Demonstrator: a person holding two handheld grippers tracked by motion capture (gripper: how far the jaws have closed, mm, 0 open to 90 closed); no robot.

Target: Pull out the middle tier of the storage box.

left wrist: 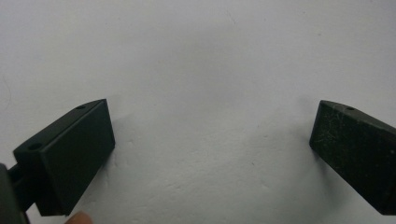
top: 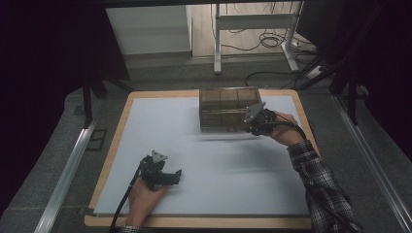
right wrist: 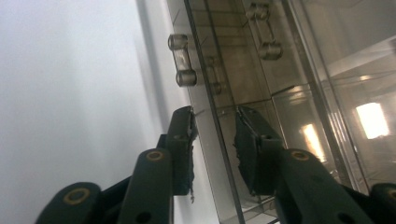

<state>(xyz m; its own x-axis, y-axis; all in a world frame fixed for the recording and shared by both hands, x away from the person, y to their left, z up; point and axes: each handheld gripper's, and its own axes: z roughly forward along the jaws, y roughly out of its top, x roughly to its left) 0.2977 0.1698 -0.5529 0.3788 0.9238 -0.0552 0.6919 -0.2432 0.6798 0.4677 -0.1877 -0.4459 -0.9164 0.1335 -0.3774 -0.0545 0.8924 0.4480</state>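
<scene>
Resting near front edge, left gripper [top: 165, 175] lies on white mat [top: 194, 145], jaws spread wide, nothing between; likely parked out of way. Farther back, right gripper [top: 257, 124] pinches front wall of smoky clear box [top: 228, 109]: one jaw outside, one inside, wall between pads [right wrist: 182, 140]. Grip low on wall probably for dragging or steadying. Box sits at mat's far right; small handle [right wrist: 182, 60] on wall.
</scene>
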